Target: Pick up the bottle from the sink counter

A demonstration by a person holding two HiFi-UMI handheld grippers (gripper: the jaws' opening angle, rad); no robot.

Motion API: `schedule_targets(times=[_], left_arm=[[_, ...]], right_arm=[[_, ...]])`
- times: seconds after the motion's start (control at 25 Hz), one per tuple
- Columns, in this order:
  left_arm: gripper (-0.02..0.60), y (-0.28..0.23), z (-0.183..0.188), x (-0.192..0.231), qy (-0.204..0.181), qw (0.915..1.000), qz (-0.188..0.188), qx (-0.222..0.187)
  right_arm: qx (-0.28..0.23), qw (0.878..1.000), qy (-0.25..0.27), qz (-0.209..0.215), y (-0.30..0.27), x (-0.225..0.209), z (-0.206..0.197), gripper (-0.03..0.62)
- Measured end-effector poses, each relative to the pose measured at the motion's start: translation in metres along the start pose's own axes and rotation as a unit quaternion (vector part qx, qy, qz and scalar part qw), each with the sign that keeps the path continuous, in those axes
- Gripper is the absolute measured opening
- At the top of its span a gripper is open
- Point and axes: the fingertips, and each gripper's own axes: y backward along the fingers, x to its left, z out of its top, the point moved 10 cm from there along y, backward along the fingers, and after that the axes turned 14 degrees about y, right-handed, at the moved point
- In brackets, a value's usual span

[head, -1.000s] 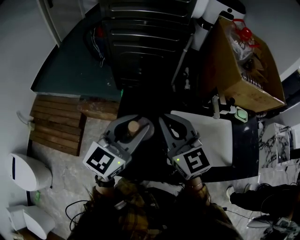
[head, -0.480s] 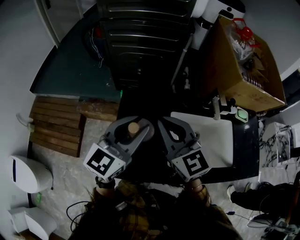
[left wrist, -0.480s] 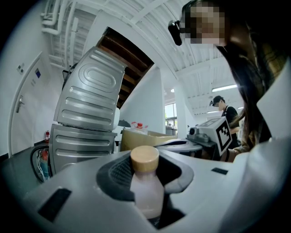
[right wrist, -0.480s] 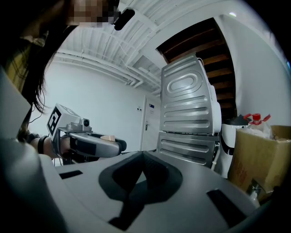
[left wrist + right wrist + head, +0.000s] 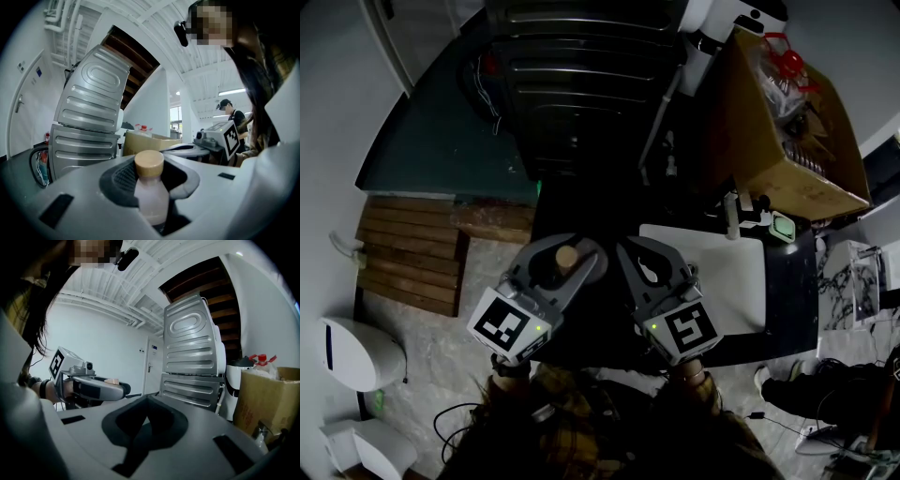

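A small pale bottle (image 5: 150, 200) with a tan cap (image 5: 567, 255) stands upright between the jaws of my left gripper (image 5: 570, 243), whose dark pads press on its neck and body. Both grippers are held up side by side, close under the head camera, above the dark counter edge. In its own view the left gripper (image 5: 152, 179) is shut on the bottle. My right gripper (image 5: 635, 246) is just right of it, and its pads (image 5: 154, 420) meet with nothing between them. The left gripper (image 5: 93, 388) also shows from the side in the right gripper view.
A white sink basin (image 5: 741, 274) with a faucet (image 5: 733, 214) lies right of the grippers in a dark counter. A cardboard box (image 5: 787, 131) stands behind it. A ribbed metal appliance (image 5: 581, 84) is straight ahead, with wooden slats (image 5: 412, 248) on the floor at left.
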Motion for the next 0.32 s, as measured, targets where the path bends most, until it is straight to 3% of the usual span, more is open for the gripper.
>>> schedule_targets(times=[0.32], left_arm=[[0.124, -0.0058, -0.0047, 0.0083, -0.005, 0.9999, 0.000, 0.010]], right_arm=[[0.006, 1.000, 0.001, 0.003, -0.0053, -0.0015, -0.0038, 0.015]])
